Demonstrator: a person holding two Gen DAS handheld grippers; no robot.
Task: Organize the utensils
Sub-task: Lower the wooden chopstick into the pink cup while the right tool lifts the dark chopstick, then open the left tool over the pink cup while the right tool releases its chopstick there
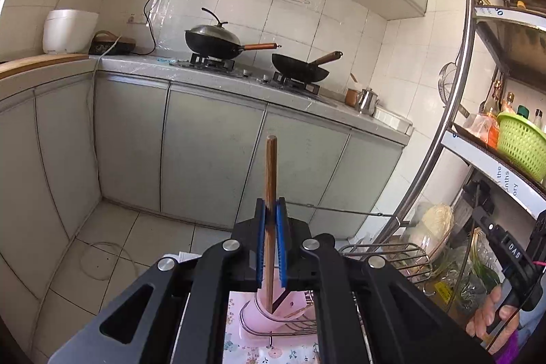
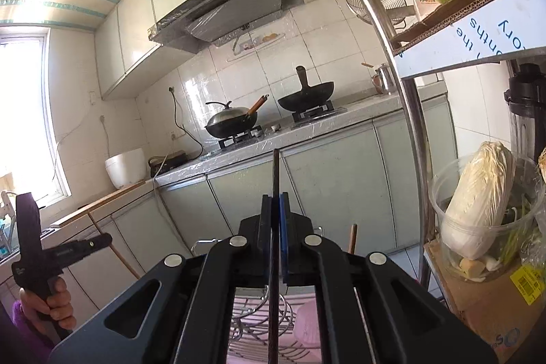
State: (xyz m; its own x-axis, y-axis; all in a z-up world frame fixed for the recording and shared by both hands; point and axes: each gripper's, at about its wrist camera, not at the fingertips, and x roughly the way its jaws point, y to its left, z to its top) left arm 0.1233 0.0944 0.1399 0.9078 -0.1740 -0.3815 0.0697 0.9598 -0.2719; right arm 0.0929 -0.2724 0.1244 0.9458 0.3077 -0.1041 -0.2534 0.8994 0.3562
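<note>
Two grippers clamp utensils upright: left gripper (image 1: pixel 271 210) on a wooden chopstick (image 1: pixel 271 173), right gripper (image 2: pixel 275 210) on a black chopstick (image 2: pixel 275 173); pink holder (image 1: pixel 262 316) and wire rack (image 1: pixel 392 253) crowd lower center.

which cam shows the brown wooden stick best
The left wrist view. There the wooden stick stands upright, clamped between the left gripper pads, visible from its rounded top down to the pink holder. The right wrist view shows only its top end poking up behind the gripper body.
</note>
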